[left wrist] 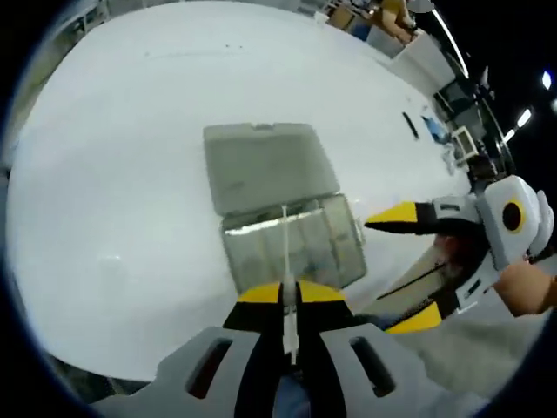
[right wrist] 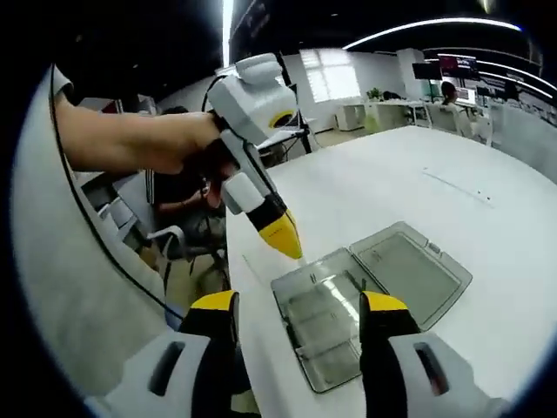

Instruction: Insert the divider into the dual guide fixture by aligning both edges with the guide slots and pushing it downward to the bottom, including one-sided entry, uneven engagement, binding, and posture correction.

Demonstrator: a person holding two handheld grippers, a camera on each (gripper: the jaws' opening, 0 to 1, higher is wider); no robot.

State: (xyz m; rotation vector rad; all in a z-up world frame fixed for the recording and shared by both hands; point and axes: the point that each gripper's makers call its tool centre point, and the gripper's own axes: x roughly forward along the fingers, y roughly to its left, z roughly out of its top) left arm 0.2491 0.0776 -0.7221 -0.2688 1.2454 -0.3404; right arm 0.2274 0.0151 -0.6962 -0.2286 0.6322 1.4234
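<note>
While pinching the divider over the box, left gripper hovering, right gripper spread beside.

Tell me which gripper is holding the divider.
The left gripper: it is shut on the thin clear divider above the box. The right gripper is open, holding nothing.

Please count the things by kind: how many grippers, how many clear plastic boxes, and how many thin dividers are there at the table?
Grippers: 2, the left gripper and the right gripper
Clear plastic box with open lid: 1
Thin divider, held in the left gripper: 1
Total: 4
</note>
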